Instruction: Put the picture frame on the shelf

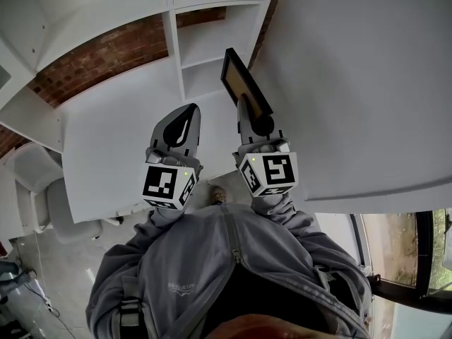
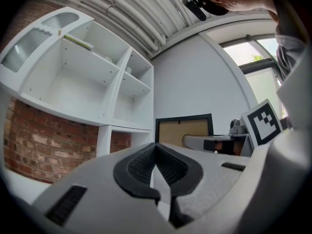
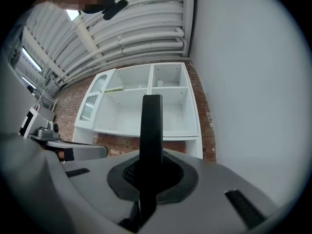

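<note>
The picture frame [image 1: 244, 83] has a black rim and a tan back; my right gripper [image 1: 253, 122] is shut on its lower edge and holds it out in front of the white shelf unit [image 1: 212, 41]. In the right gripper view the picture frame [image 3: 151, 130] stands edge-on between the jaws, in line with the shelf unit [image 3: 146, 101]. My left gripper [image 1: 182, 124] is beside it on the left, shut with nothing in it. From the left gripper view the picture frame [image 2: 184, 130] shows its tan back to the right of the shelf unit [image 2: 87, 77].
A brick wall [image 1: 106, 51] runs behind the shelf unit, with a white counter [image 1: 106, 140] below it. A plain white wall [image 1: 360, 83] stands to the right. A white chair [image 1: 60, 210] sits at the lower left, and a window [image 1: 431, 260] at the lower right.
</note>
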### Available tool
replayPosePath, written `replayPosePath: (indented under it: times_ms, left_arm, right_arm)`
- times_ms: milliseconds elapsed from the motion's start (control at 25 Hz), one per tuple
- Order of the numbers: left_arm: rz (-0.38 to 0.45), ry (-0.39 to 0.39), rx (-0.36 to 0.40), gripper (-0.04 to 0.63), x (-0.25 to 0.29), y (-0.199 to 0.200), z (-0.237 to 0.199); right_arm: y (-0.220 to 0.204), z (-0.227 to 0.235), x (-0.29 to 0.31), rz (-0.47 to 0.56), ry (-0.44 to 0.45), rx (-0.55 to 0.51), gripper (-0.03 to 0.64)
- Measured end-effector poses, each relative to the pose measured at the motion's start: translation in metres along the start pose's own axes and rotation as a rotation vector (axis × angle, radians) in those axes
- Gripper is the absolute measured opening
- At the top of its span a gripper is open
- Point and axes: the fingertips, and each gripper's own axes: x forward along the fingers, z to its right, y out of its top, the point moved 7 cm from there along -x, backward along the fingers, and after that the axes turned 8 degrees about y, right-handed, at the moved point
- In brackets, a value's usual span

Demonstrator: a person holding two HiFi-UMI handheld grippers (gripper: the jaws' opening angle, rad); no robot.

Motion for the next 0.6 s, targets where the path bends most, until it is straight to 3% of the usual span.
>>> replayPosePath:
  times_ms: [600]
  left_arm:
    - [0.019,0.083,0.006,0.008,0.087,-0.012,0.015]
  right_arm:
    - [-0.015,0.082,0.052,0.013,0.108,-0.006,0.034]
